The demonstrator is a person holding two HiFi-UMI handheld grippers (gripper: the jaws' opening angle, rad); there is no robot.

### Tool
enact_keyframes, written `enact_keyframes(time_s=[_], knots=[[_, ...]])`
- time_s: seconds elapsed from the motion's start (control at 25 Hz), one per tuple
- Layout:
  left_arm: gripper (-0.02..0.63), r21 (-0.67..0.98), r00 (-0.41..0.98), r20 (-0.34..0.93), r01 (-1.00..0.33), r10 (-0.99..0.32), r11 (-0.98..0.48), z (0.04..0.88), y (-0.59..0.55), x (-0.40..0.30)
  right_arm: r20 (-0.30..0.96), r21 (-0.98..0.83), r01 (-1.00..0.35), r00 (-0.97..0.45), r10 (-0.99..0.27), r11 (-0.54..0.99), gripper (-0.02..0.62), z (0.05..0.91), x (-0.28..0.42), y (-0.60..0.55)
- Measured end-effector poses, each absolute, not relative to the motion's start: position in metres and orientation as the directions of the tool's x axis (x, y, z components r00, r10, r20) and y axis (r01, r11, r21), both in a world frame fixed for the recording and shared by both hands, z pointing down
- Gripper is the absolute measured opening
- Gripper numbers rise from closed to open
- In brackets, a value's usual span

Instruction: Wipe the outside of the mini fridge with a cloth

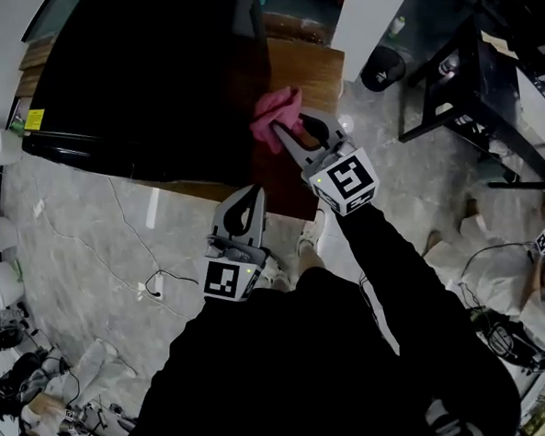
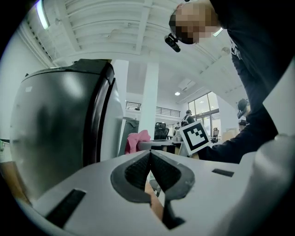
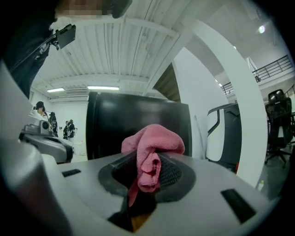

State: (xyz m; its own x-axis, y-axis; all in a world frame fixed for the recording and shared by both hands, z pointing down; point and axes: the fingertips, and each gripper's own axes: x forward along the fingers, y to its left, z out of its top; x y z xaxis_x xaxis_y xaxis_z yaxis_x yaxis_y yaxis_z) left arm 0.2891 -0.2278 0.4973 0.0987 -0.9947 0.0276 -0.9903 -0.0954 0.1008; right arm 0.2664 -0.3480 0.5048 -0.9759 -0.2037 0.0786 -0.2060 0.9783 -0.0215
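The right gripper [image 1: 291,128] has its jaws clamped on a pink cloth [image 1: 276,111]. In the right gripper view the cloth [image 3: 152,144] is bunched into a loose wad that swells above the jaw tips, with one fold hanging down between the ribbed pads [image 3: 171,171] of the right gripper [image 3: 150,167]. Straight ahead of these jaws, close behind the cloth, stands the black mini fridge [image 3: 138,120], its glossy face filling the middle of that view. Whether the cloth touches the fridge cannot be told.

From the head view the mini fridge [image 1: 144,73] sits on a wooden counter [image 1: 311,67]. The cloth lies at the fridge's corner, just beyond the right jaw tips, over the shaded strip between the black body and the bare wood.

The left gripper [image 1: 246,197] hangs back, nearer the person than the right one and to its left, above the grey marble floor [image 1: 89,224]. Its jaws are pressed together with nothing between them, as the left gripper view shows [image 2: 150,159]: the two dark pads meet along a thin line. The mini fridge [image 2: 60,133] rises to the left of these jaws. Beyond the tips, a little left, the pink cloth [image 2: 136,140] shows. The right gripper's marker cube [image 2: 199,137] sits to the right of it.
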Motion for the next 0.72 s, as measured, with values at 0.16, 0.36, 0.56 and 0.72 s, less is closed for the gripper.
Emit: enact_keyframes(time_s=[0.16,0.36,0.56,0.72], knots=[[0.006,0.094,0.088,0.074,-0.992,-0.993,-0.081,0.533,-0.201,0.287,0.139,-0.080,-0.188,-0.975,-0.175,0.979,0.103,0.553,0.270,-0.293],[0.006,0.112,0.076,0.146,-0.992,-0.986,-0.059,0.576,-0.178,0.280,0.194,-0.132,-0.186,-0.968,-0.158,0.974,0.103,0.605,0.267,-0.254],[0.006,0.125,0.052,0.184,-0.992,-0.982,-0.029,0.601,-0.174,0.268,0.219,-0.145,-0.187,-0.964,-0.152,0.972,0.103,0.638,0.245,-0.246],[0.006,0.123,0.043,0.190,-0.992,-0.981,-0.020,0.611,-0.177,0.262,0.227,-0.164,-0.188,-0.962,-0.149,0.968,0.103,0.651,0.227,-0.250]])
